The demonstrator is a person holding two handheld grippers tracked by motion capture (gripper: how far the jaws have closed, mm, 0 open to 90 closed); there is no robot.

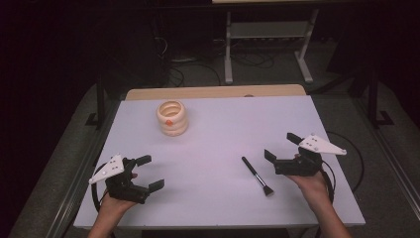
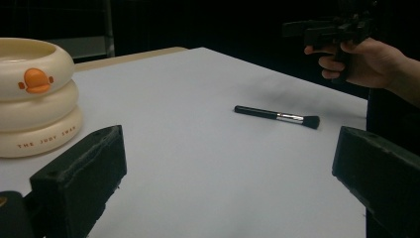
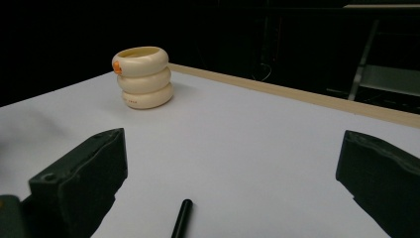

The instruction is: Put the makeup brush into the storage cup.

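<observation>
Black-handled brush [image 1: 257,176] lies flat on the desk [image 1: 213,129], just left of the right gripper [image 1: 282,147], handle tip toward its wide-open, empty jaws; the left gripper [image 1: 150,172], also agape and empty, sits well apart.

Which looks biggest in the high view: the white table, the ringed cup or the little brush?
1. White table, by far the biggest.
2. Ringed cup, wider and bulkier than the brush.
3. Brush, long but very thin, so it covers the least.

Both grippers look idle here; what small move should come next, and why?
Probably the right gripper should lower over the brush handle and close. Its jaws stand open, empty, just right of the brush, which lies flat on the table, untouched, apart from the cream cup.
</observation>
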